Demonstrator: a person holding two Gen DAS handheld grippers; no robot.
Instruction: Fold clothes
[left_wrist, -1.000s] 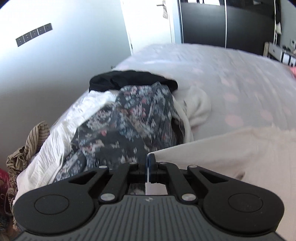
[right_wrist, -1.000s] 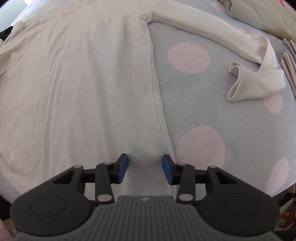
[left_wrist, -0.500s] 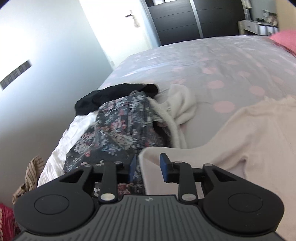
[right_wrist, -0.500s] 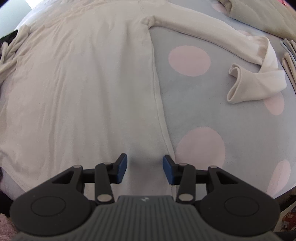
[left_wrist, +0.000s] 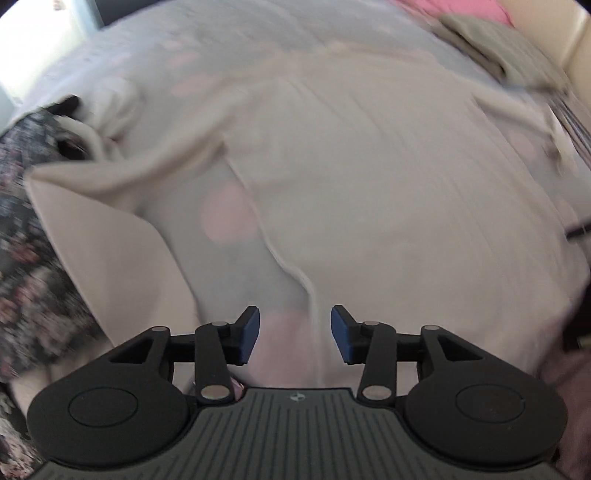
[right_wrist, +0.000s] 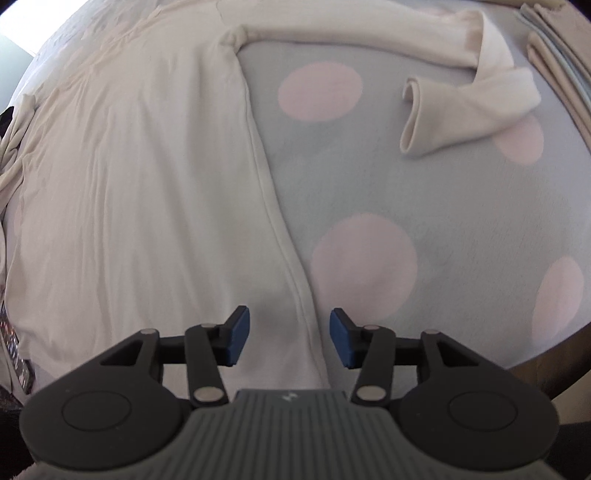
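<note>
Left gripper (left_wrist: 294, 334) just let go of the sleeve (left_wrist: 110, 236), jaws opening, now empty over the shirt's (right_wrist: 129, 184) left seam. Right gripper (right_wrist: 289, 338) also widened, empty over the right seam. Next grab likely.

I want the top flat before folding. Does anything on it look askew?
Yes: the cream top's right sleeve is doubled back at the cuff, and the left sleeve lies bent over.
</note>
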